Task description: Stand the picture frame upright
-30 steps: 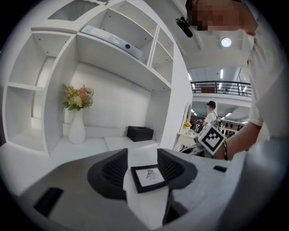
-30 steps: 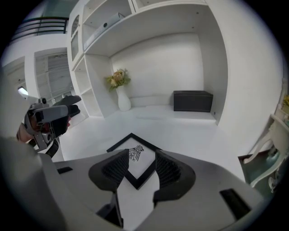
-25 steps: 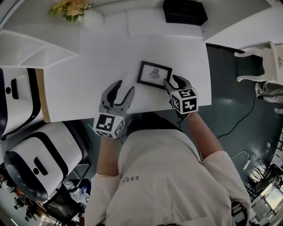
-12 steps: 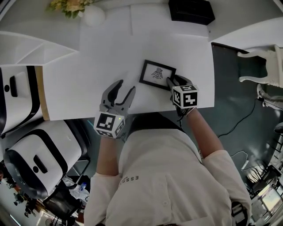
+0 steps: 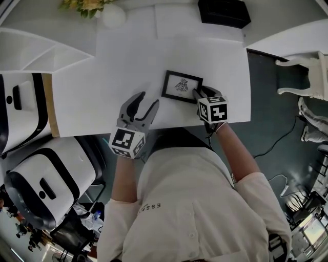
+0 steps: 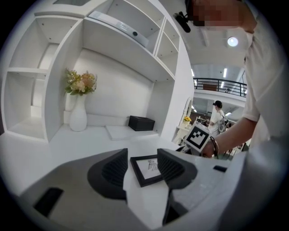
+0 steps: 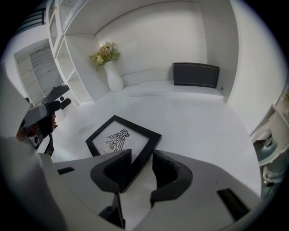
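1. The picture frame (image 5: 182, 86) (image 7: 123, 135) (image 6: 146, 169) is lying flat and face up on the white surface (image 5: 128, 66), toward its near right part, and is showing a dark bird-like drawing.
2. The right tool (image 5: 197, 95) (image 7: 141, 164) is pointing steeply down at the frame's near right side. Its jaws have just been closing and are straddling the frame's right-hand bar, one jaw over the glass and the other outside the bar. A gap is showing at the outer pad, so they are not clamping it yet.
3. The left tool (image 5: 147, 102) (image 6: 142, 155) is hovering over the surface's near edge, just left of the frame and apart from it. It is aiming toward the far side with its jaws spread wide and nothing between them.
4. At the far left a white vase (image 5: 113, 14) (image 6: 77, 118) (image 7: 114, 79) is standing with flowers (image 5: 84, 5) in it. A black box (image 5: 224, 11) (image 7: 196, 74) is sitting at the far right, and its contents are not showing.
5. The person's bare forearms are reaching forward from short white sleeves, one behind each tool.
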